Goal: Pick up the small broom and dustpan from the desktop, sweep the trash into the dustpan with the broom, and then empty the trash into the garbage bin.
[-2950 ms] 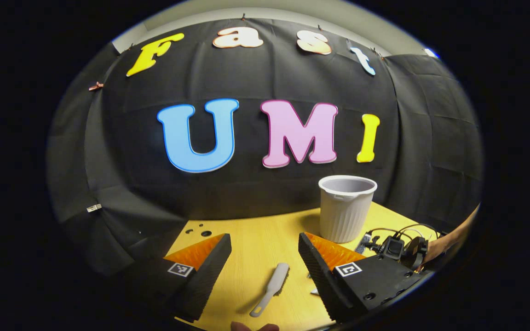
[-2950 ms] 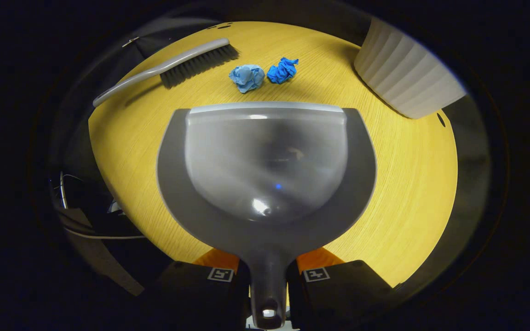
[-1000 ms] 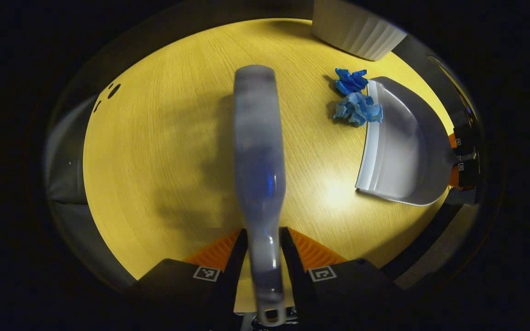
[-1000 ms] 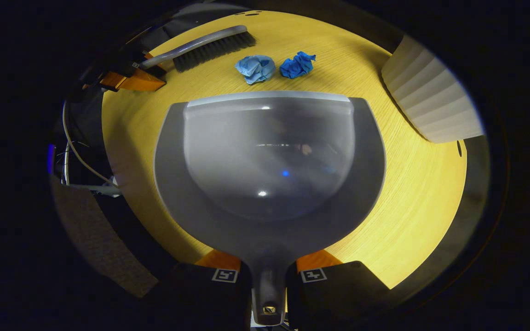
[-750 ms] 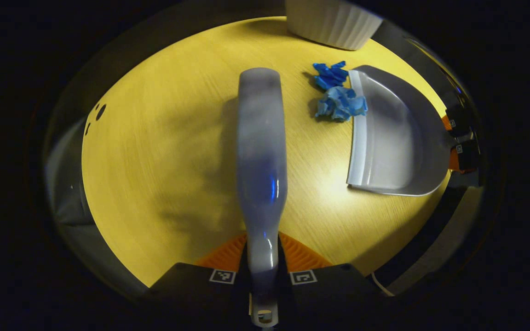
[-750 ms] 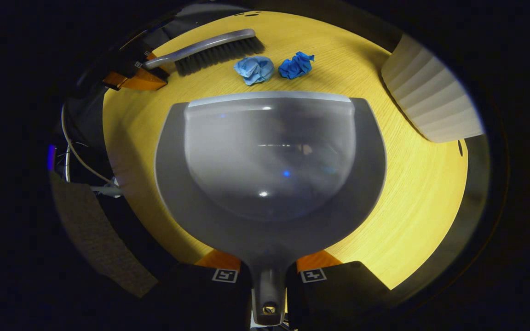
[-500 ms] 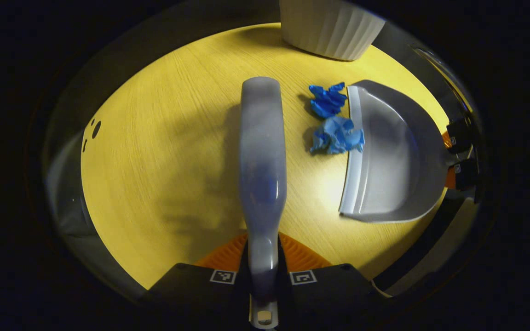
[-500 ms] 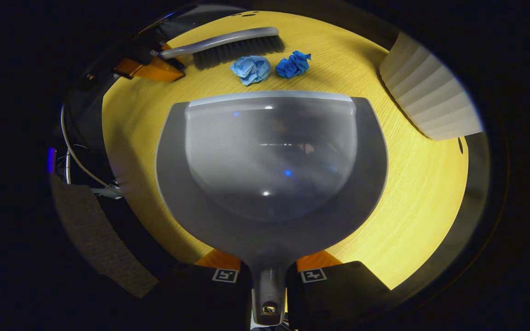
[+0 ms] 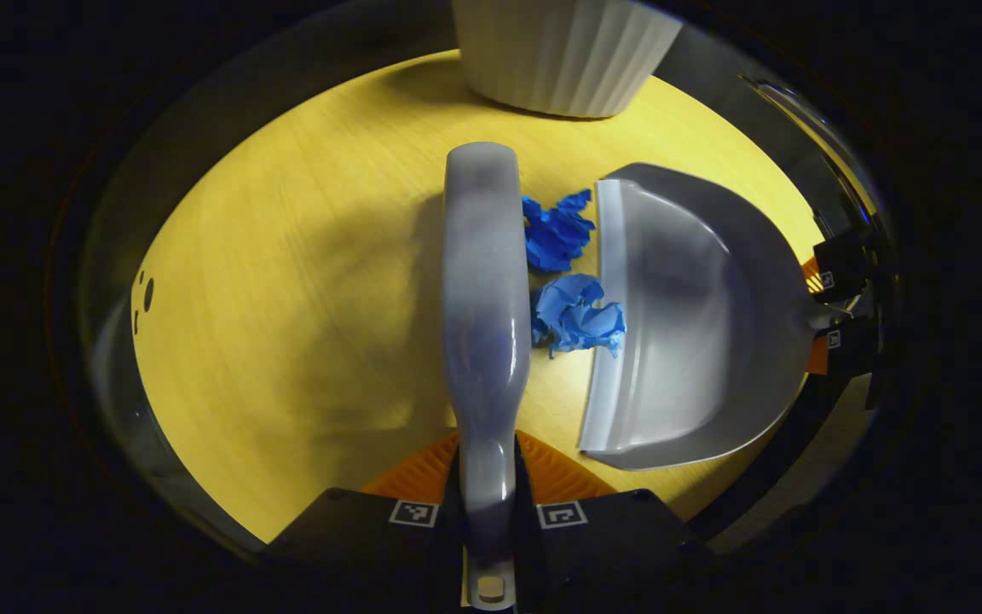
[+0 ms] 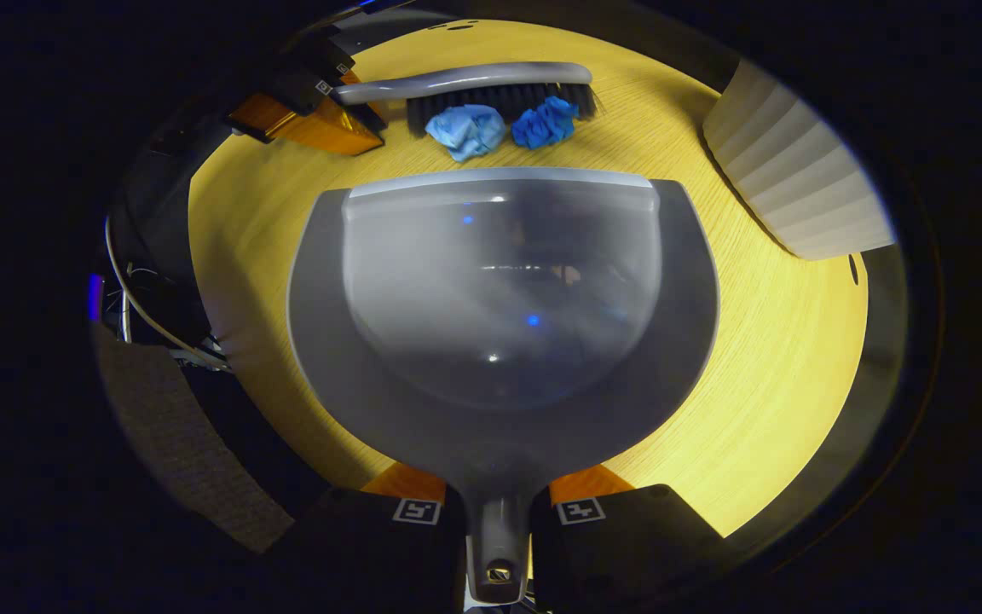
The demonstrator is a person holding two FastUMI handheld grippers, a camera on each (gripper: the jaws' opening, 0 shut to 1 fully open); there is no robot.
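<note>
1. Left gripper [image 9: 487, 477], at 6 o'clock of the left gripper view: both fingers clamp the handle of the small broom [image 9: 482, 281], which runs toward 12 o'clock over the yellow desktop [image 9: 286, 298].
2. Right gripper [image 10: 498, 503], at 6 o'clock of the right gripper view: both fingers clamp the handle of the dustpan [image 10: 499, 324], whose front lip points to 12 o'clock and lies on the desktop.
3. Two blue crumpled paper balls [image 9: 572, 311] lie between broom and dustpan lip, at 2 o'clock of the broom's back, touching the broom.
4. The right gripper view alone shows the black bristles [image 10: 499, 98] behind the balls, at 12 o'clock.
5. The left gripper view alone shows the dustpan's full outline, at 3 o'clock.
6. Garbage bin [image 9: 559, 51], white and ribbed, farthest, at 12 o'clock; at 2 o'clock in the right gripper view.
</note>
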